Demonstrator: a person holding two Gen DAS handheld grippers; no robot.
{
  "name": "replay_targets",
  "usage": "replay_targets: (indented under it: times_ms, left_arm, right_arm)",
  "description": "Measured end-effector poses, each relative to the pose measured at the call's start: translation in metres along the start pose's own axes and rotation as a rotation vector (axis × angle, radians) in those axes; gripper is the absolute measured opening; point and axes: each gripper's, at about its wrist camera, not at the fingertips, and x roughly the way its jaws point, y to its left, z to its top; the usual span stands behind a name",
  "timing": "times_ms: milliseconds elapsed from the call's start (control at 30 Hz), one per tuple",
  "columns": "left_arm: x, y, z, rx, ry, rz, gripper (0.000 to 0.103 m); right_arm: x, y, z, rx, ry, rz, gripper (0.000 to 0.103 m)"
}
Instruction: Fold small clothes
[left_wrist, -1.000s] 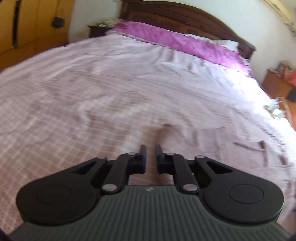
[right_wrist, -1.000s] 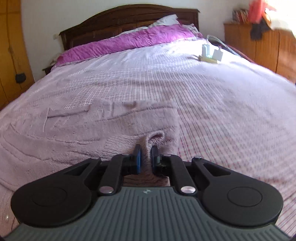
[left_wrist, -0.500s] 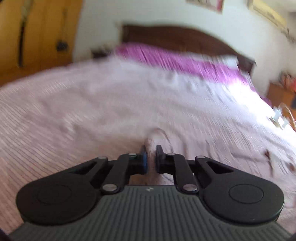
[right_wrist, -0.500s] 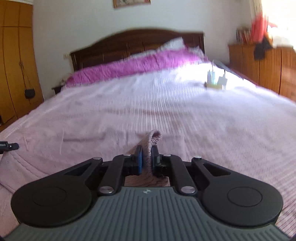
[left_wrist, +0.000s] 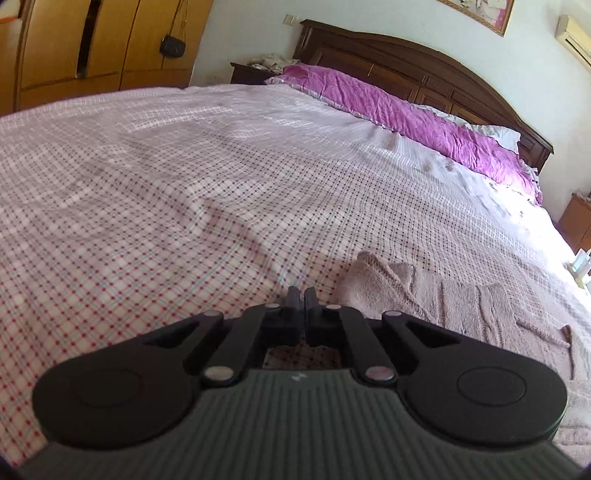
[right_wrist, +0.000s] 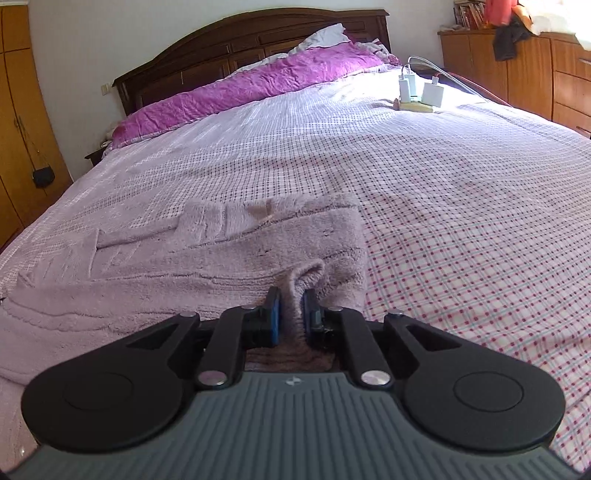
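Right gripper (right_wrist: 291, 306) stays clamped on a raised pinch of the fuzzy pink garment (right_wrist: 207, 254). Left gripper (left_wrist: 303, 297) has let go since half a second ago: jaws together, empty, garment just to its right on the checked bedspread (left_wrist: 155, 206). Judged: fold laid; chargers (right_wrist: 415, 90) lie well beyond.

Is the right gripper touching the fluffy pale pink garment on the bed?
Touching. The right wrist view shows the right gripper pinching a raised fold of the fluffy pale pink garment between its fingers.
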Motion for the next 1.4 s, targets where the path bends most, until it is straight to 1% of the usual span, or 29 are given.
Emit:
replay_targets:
  times_ms: [100,133,200,233,267,300,333,367,400,533,667,800,1067,1200,1300,1400]
  left_arm:
    - [-0.001,0.003,0.004,-0.024,0.027,-0.014,0.005]
    - [-0.004,0.005,0.005,-0.030,0.040,-0.018,0.005]
    - [-0.010,0.006,0.007,-0.023,0.058,-0.024,0.009]
    - [-0.014,0.006,0.008,-0.013,0.064,-0.024,0.015]
    - [-0.019,0.006,0.009,-0.001,0.067,-0.023,0.026]
    - [-0.025,0.006,0.009,0.016,0.064,-0.026,0.033]
    - [-0.032,0.006,0.009,0.036,0.060,-0.027,0.043]
    - [-0.038,0.005,0.009,0.062,0.060,-0.026,0.051]
    - [-0.044,0.005,0.009,0.090,0.065,-0.026,0.053]
    - [-0.074,0.009,0.004,0.169,0.077,-0.038,0.054]
    - [-0.110,0.014,-0.005,0.233,0.073,-0.019,0.055]
    - [-0.146,0.018,-0.020,0.294,0.086,0.004,0.055]
    - [-0.200,0.033,-0.050,0.305,0.133,0.019,0.055]
    - [-0.213,0.038,-0.065,0.300,0.178,0.010,0.055]
    - [-0.216,0.040,-0.077,0.290,0.224,-0.008,0.055]
    - [-0.220,0.038,-0.090,0.320,0.248,-0.001,0.056]
  right_arm:
    - [-0.012,-0.002,-0.001,0.030,0.003,-0.008,0.019]
    - [-0.019,-0.003,0.000,0.052,0.002,-0.015,0.020]
    - [-0.040,-0.004,-0.003,0.083,-0.017,-0.003,0.027]
    - [-0.051,-0.005,-0.005,0.090,-0.030,0.010,0.030]
    - [-0.062,-0.005,-0.007,0.094,-0.037,0.022,0.040]
    - [-0.073,-0.006,-0.010,0.096,-0.044,0.034,0.051]
    - [-0.083,-0.006,-0.014,0.096,-0.051,0.042,0.056]
    - [-0.091,-0.006,-0.017,0.092,-0.057,0.048,0.062]
    - [-0.099,-0.006,-0.021,0.085,-0.061,0.053,0.065]
    - [-0.126,-0.003,-0.035,0.072,-0.055,0.075,0.070]
    - [-0.149,0.004,-0.048,0.072,-0.033,0.117,0.074]
    - [-0.170,0.010,-0.062,0.028,-0.019,0.113,0.074]
    - [-0.198,-0.005,-0.097,0.046,0.033,0.095,0.076]
    - [-0.214,-0.010,-0.115,0.031,0.039,0.064,0.082]
    - [-0.225,-0.013,-0.126,0.015,0.048,0.059,0.083]
    - [-0.233,-0.015,-0.134,-0.001,0.056,0.047,0.084]
